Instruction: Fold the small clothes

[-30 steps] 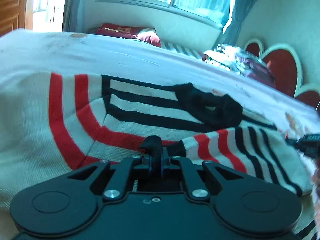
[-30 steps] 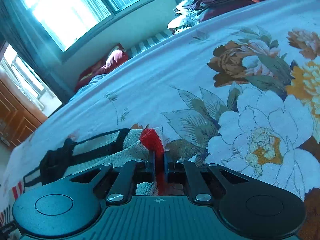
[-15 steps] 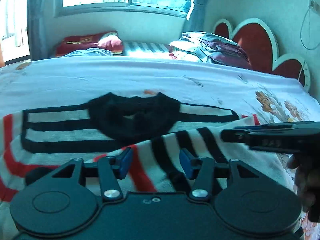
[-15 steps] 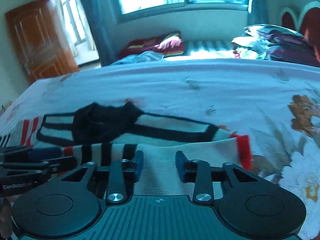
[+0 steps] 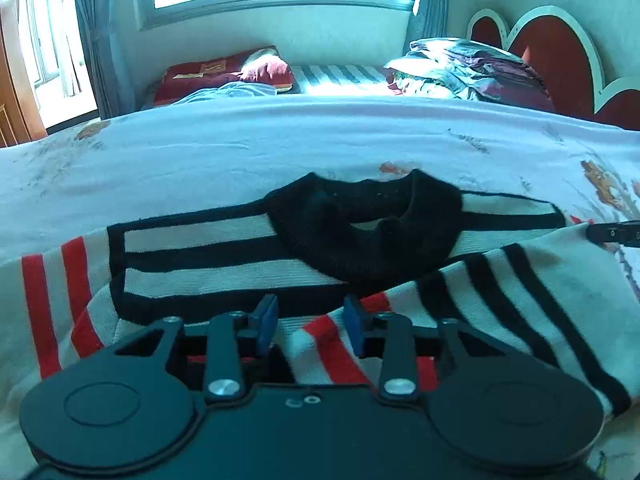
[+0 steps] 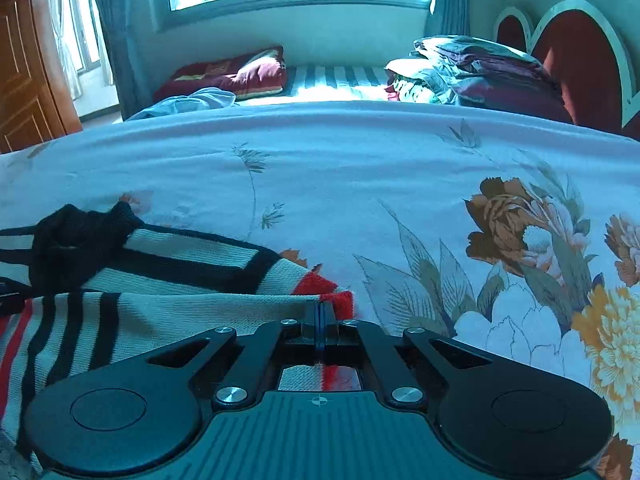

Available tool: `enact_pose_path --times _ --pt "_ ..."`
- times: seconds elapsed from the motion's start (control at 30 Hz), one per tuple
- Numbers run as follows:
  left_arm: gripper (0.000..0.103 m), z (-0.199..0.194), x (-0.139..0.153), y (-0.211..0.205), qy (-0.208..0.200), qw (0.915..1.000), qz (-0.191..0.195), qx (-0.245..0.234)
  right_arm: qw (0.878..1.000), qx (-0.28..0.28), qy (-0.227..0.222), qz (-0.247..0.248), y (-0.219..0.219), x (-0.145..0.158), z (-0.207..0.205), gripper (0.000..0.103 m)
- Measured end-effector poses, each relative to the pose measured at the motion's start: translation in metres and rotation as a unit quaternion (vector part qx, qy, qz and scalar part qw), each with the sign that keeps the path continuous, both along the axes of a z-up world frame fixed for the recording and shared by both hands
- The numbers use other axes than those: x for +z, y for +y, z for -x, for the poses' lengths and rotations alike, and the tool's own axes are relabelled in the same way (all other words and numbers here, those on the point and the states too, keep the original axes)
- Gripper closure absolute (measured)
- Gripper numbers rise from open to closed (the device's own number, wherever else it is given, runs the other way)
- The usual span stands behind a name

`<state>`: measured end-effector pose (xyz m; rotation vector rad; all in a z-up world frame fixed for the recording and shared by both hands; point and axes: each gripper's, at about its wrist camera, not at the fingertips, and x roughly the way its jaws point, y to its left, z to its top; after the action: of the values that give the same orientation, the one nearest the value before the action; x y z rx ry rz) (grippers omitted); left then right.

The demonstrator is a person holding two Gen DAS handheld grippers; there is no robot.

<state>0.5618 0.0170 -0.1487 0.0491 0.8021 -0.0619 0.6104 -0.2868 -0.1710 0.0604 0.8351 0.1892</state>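
Small knit sweater (image 5: 208, 256), cream w/ black & red stripes, lies flat on a floral bedsheet (image 5: 240, 152). Black ribbed collar (image 5: 368, 228) faces the far side, rumpled & open in the middle. Black-outlined bands run across the chest either side of the collar. Near part is folded up over the body, its black-striped section reaching just below the collar. Red cuff (image 6: 332, 292) at the right end; red stripes at the left edge.

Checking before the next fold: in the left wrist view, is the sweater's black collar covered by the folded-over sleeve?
No: the black collar lies fully exposed, and the striped sleeve stops just short of its near edge.
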Motion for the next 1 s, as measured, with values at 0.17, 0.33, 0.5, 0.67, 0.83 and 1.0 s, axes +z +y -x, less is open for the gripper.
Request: enact_pose_path --times 0.17,0.33,0.5,0.67,0.83,1.0 --pt "0.067 0.033 0.006 -0.049 -0.01 0.9967 0.019 -0.078 0.999 0.023 -0.003 -0.028 0.022 0.014 0.041 0.103" --pt "0.064 0.045 -0.015 -0.063 0.01 0.9941 -0.008 -0.107 1.0 0.028 0.01 0.01 0.028 0.001 0.078 0.103" --pt "0.064 0.052 -0.012 -0.043 0.018 0.9952 -0.007 -0.096 0.999 0.01 0.019 0.048 0.014 -0.001 0.096 0.103" --pt "0.067 0.07 0.004 -0.048 0.005 0.9947 0.028 -0.099 1.0 0.014 -0.014 -0.008 0.031 0.029 0.114 0.103" --pt "0.065 0.074 -0.007 -0.067 0.024 0.9933 0.02 -0.111 0.997 0.054 0.028 -0.039 0.08 0.012 0.127 0.103" --pt "0.063 0.075 -0.008 -0.049 0.028 0.9947 0.006 -0.099 0.999 0.03 0.015 0.006 0.07 0.003 0.139 0.103"
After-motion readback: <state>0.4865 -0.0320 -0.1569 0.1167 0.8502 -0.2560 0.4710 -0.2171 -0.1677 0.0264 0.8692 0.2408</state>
